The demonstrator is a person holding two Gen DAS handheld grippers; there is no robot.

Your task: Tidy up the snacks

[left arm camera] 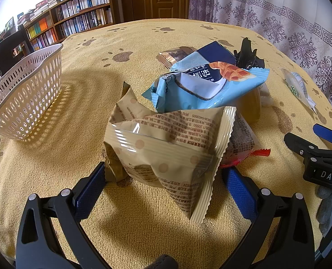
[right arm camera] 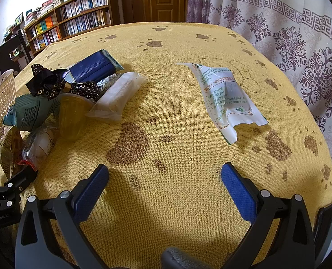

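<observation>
Between the spread fingers of the left gripper a beige packet is seen, untouched, its long axis running crosswise. Only the left view shows the basket wholly, well apart leftward. Ahead of the spread, empty right gripper, bare cloth reaches a white packet.

The beige snack packet covers the left gripper's right pad, so contact there can't be judged. The white basket is sliced off by the frame edge. The red-edged wrapper hides mostly behind the beige packet.
</observation>
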